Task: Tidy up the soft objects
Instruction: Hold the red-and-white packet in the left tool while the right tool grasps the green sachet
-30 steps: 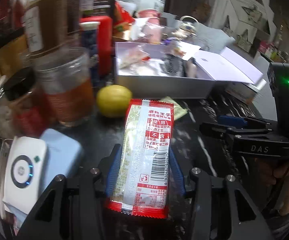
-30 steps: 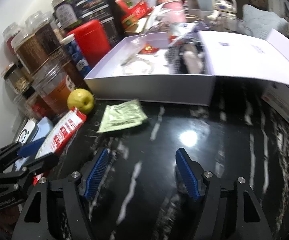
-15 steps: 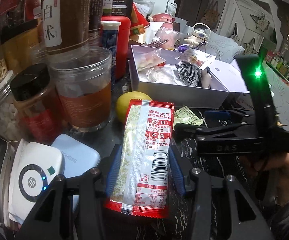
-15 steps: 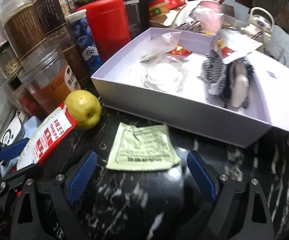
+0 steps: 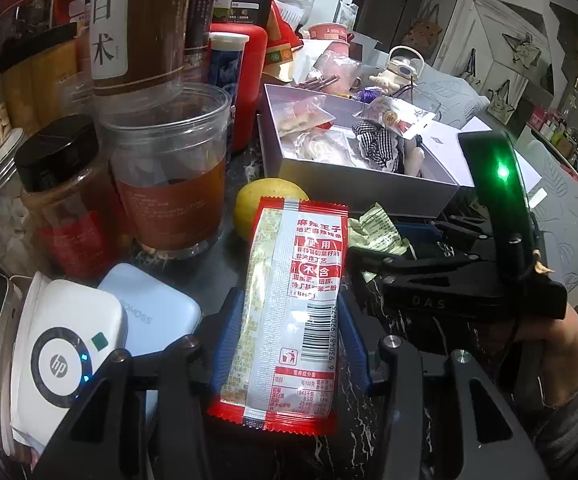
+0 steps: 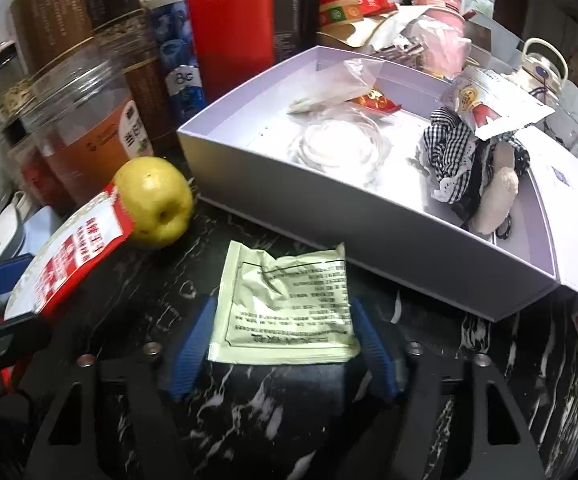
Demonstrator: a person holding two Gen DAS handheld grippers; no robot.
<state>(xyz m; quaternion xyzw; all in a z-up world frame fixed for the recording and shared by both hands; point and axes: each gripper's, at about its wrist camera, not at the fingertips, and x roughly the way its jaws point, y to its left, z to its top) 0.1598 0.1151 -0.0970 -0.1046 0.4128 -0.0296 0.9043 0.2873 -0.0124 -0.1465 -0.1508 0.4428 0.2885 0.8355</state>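
My left gripper (image 5: 289,324) is shut on a red-and-white snack packet (image 5: 297,280), held lengthwise just above the black marble counter. The packet (image 6: 73,256) also shows at the left of the right wrist view. A pale green sachet (image 6: 289,300) lies flat on the counter in front of the lilac box (image 6: 369,216). My right gripper (image 6: 281,344) straddles it. Its jaws are closing, and the blue pads touch the sachet's two side edges. In the left wrist view the right gripper (image 5: 381,240) sits over the sachet (image 5: 377,228), held by a hand.
A yellow fruit (image 6: 153,200) rests beside the packet's tip. Jars (image 5: 169,184), a red canister (image 6: 229,24) and a blue tube crowd the back left. The open box holds plastic bags and a checkered plush doll (image 6: 461,160). A blue power bank (image 5: 157,316) and a white device (image 5: 61,360) lie at the near left.
My right gripper moved in over the green sachet, widened its jaws, then narrowed them onto its edges. The left gripper kept hold of the packet and barely shifted.
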